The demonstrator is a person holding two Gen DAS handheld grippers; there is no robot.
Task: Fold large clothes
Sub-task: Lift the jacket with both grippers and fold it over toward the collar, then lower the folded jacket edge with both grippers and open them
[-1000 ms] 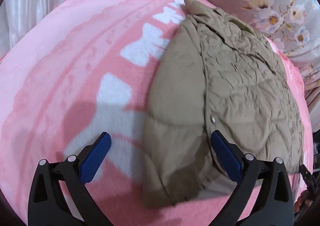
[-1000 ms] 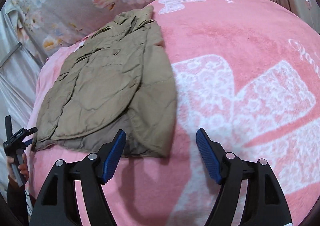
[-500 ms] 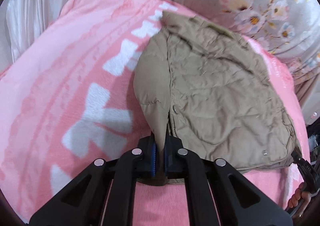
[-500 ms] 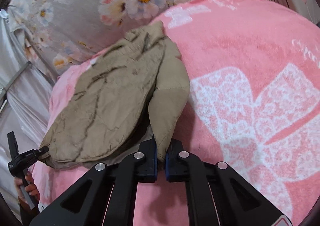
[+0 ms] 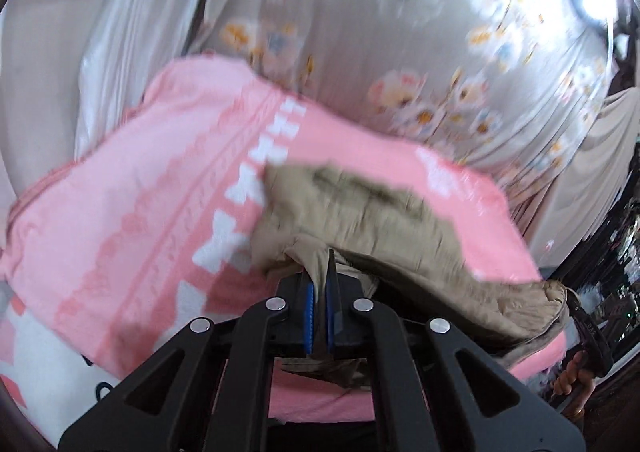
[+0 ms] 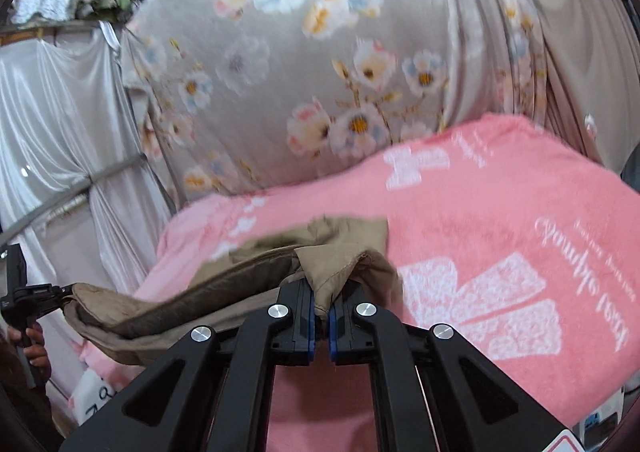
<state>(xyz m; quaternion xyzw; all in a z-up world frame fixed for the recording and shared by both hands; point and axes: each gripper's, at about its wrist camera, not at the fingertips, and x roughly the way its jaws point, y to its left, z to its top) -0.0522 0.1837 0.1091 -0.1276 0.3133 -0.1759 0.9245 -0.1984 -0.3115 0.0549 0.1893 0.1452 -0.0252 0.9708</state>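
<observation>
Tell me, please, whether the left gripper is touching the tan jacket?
Touching. The left wrist view shows the left gripper shut on a fold of the tan jacket, the cloth pinched between its blue fingers.

I see one khaki quilted padded jacket (image 5: 384, 219), puffy and creased. Its near hem is raised off the bed and stretched taut between two pinched corners, sagging in the middle. The far part, collar end, lies flat. The lifted underside shows darker lining (image 6: 224, 284).
</observation>
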